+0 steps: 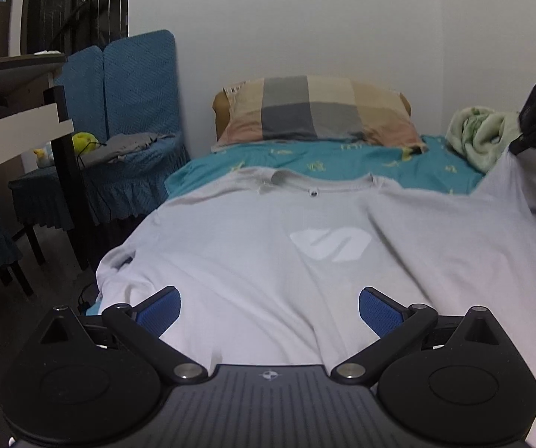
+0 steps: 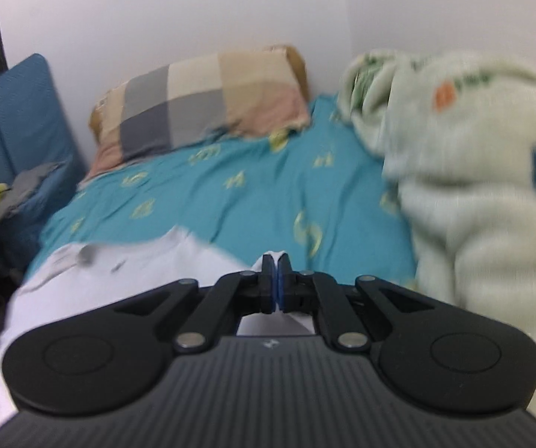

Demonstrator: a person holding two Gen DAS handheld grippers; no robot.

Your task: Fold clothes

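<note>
here: white t-shirt (image 1: 268, 246), spread front-up on the teal bedsheet (image 1: 342, 156), collar toward the checked pillow (image 1: 316, 112). left gripper (image 1: 269, 310) above the shirt's lower part, jaws wide apart, holding nothing. right gripper (image 2: 277, 283) clamped on the shirt's sleeve edge, lifted, beside a pale green blanket (image 2: 473, 186).

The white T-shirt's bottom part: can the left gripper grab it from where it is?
Probably yes. The left gripper is open just above the white T-shirt, with nothing between its fingers and the cloth.
</note>
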